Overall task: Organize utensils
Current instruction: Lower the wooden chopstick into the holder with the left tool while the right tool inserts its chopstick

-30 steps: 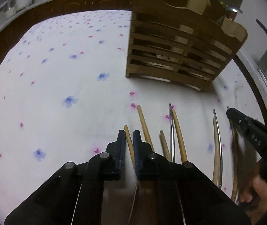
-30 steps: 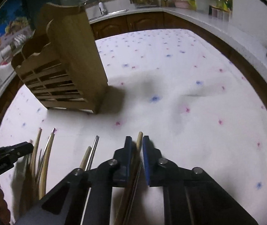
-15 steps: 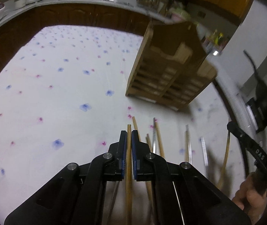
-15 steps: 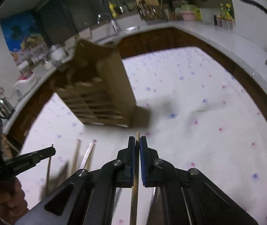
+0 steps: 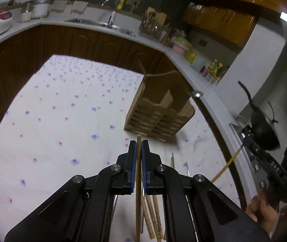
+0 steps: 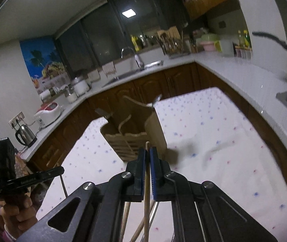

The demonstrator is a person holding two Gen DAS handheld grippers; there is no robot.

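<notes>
My left gripper (image 5: 139, 148) is shut on a wooden chopstick (image 5: 137, 191), held in the air above the flowered cloth (image 5: 62, 111). The wooden utensil holder (image 5: 157, 117) stands ahead and slightly to the right, with a metal utensil (image 5: 196, 94) sticking out of it. Several loose chopsticks (image 5: 153, 211) lie on the cloth below the fingers. In the right wrist view my right gripper (image 6: 147, 155) is shut on another wooden chopstick (image 6: 147, 183), with the holder (image 6: 135, 139) just beyond its tip. Each view shows the other gripper at its edge: the right gripper (image 5: 244, 143) and the left gripper (image 6: 60, 169).
A white counter over brown cabinets wraps around the table, with a sink (image 6: 135, 72), a kettle (image 6: 25, 135) and a rice cooker (image 6: 47, 113). A black wok (image 5: 264, 133) sits on the stove at the right. A hand (image 6: 16, 211) grips the left tool's handle.
Both grippers have risen off the cloth, each carrying its chopstick up. The holder and the loose chopsticks now sit lower and farther off, and more of the kitchen shows.
</notes>
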